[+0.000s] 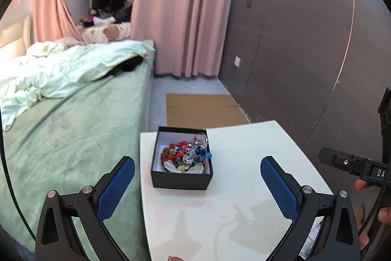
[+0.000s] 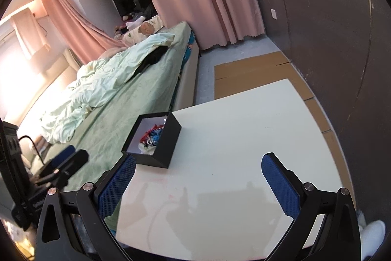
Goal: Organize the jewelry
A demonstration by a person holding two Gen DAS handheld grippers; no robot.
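left tongs (image 1: 197, 177): you hold them spread wide, nothing between the blue pads, low over the near part of the surface and aimed straight at the box; a spread like that suits taking something wider than a single bead string, though which piece you mean I can't tell.
right tongs (image 2: 198, 176): also gaping wide and empty, hovering over the bare near half of the surface, box off to their left; likely parked there to leave room beside the box.
surface (image 1: 256, 153): white top, faint pink smears near you, nothing on it except the box.
box (image 1: 181, 179): black, lidless, white inside, sitting at the left edge of the surface next to the bed; open top lets you reach in from above.
jewelry (image 1: 187, 155): all of it in the box, one tangled heap of red, orange and blue beads with silver chain and pale shell-like pieces at the front; a strand leans up against the far right wall.
stage: heap in box fits either pieces already gathered in, or a pile waiting to be sorted out; can't tell which.
bed (image 1: 73, 133): green cover, right against the surface's left side, so anything knocked off that edge would land soft.
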